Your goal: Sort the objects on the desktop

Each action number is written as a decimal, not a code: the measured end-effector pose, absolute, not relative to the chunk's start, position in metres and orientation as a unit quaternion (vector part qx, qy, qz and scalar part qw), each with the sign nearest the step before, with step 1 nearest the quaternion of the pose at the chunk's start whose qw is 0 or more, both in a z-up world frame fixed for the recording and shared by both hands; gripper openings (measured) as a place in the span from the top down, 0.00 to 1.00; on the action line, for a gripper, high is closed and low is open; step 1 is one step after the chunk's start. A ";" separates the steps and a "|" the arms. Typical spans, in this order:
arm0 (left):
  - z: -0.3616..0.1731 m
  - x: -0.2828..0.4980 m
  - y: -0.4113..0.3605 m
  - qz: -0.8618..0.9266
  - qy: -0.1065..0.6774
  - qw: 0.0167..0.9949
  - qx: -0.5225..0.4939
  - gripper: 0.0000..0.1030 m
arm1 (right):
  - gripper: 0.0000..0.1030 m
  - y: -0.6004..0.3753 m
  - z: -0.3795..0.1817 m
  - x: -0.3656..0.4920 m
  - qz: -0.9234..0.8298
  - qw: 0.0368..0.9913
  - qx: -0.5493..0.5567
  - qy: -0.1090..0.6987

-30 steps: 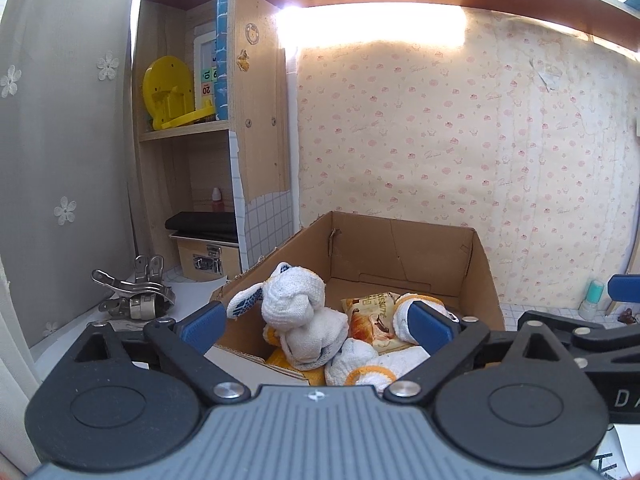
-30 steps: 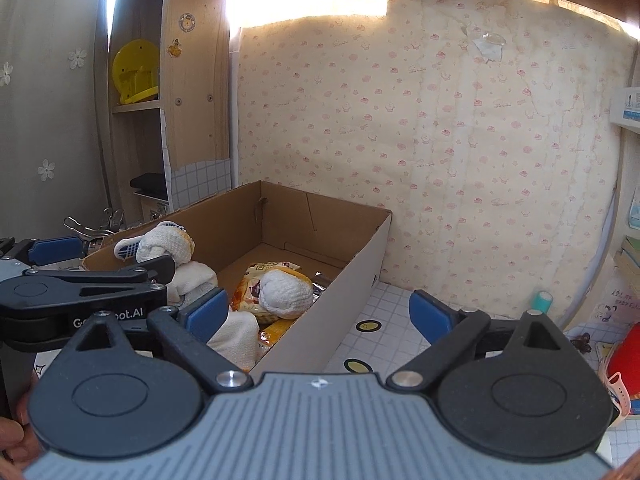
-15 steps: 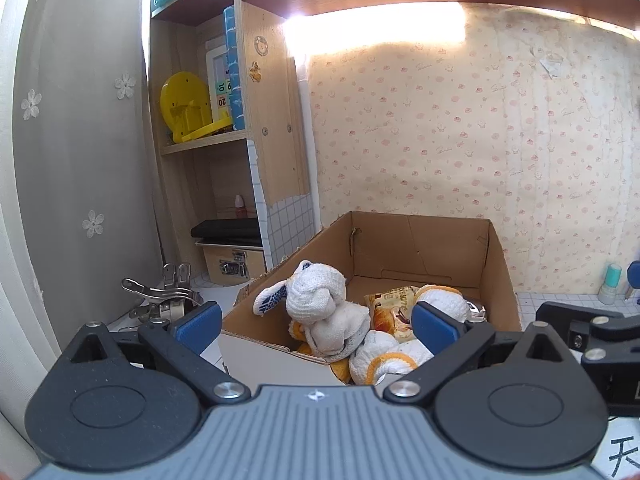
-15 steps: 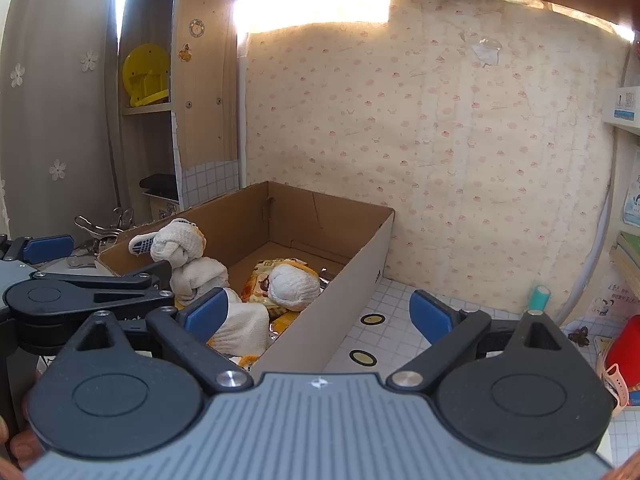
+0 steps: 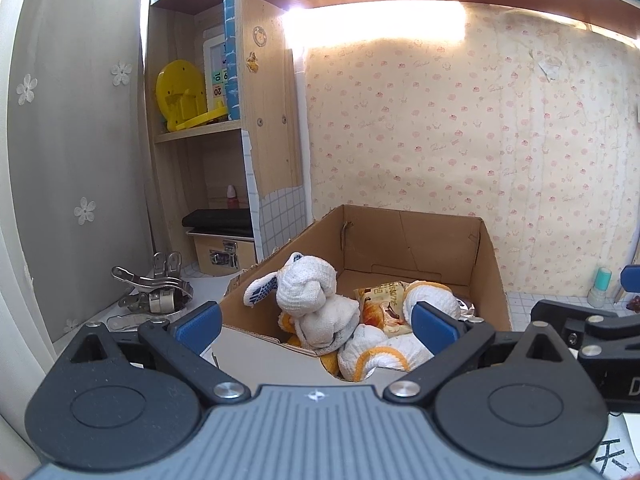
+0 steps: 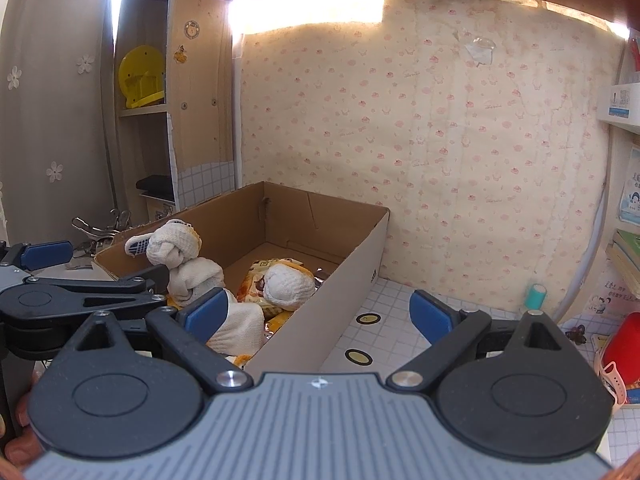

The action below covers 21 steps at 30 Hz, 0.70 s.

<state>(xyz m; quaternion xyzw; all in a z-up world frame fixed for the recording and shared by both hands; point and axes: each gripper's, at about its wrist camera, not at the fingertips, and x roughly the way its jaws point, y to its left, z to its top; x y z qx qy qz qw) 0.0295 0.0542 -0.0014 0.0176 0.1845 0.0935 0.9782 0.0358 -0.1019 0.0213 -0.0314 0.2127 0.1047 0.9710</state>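
An open cardboard box (image 5: 490, 264) (image 6: 352, 280) stands on the desk against the wall. Inside lie several knotted white work gloves (image 5: 308, 292) (image 6: 176, 248) with orange cuffs and a yellow snack packet (image 5: 380, 304) (image 6: 260, 280). My left gripper (image 5: 316, 322) is open in front of the box's near end, with nothing between its blue pads. My right gripper (image 6: 316, 314) is open too, straddling the box's right wall without touching it. The left gripper's black body (image 6: 80, 296) shows at the left of the right wrist view.
Metal clips (image 5: 154, 292) lie left of the box. A shelf unit holds a yellow object (image 5: 182, 94), a black pad (image 5: 218, 218) and a small latched case (image 5: 224, 254). A teal cylinder (image 6: 535, 297) stands on the tiled desk by the wall. Books and a red item (image 6: 624, 340) sit at the right.
Both views have drawn back and lifted a little, so the box sits lower and smaller. Both grippers stay open and the box's contents have not moved.
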 end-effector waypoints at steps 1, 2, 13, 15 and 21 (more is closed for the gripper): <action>-0.002 0.029 0.054 0.094 0.186 0.978 0.016 0.00 | 0.08 -0.102 0.021 0.036 0.105 0.971 -0.032 0.214; -0.002 0.029 0.054 0.093 0.186 0.978 0.014 0.00 | 0.08 -0.102 0.021 0.036 0.105 0.971 -0.032 0.214; -0.001 0.030 0.054 0.091 0.192 0.977 0.003 0.00 | 0.08 -0.101 0.021 0.036 0.105 0.971 -0.033 0.214; 0.000 0.029 0.054 0.088 0.191 0.978 0.003 0.00 | 0.08 -0.100 0.021 0.037 0.104 0.971 -0.033 0.215; 0.001 0.029 0.054 0.082 0.189 0.979 -0.002 0.00 | 0.08 -0.101 0.021 0.037 0.102 0.971 -0.032 0.214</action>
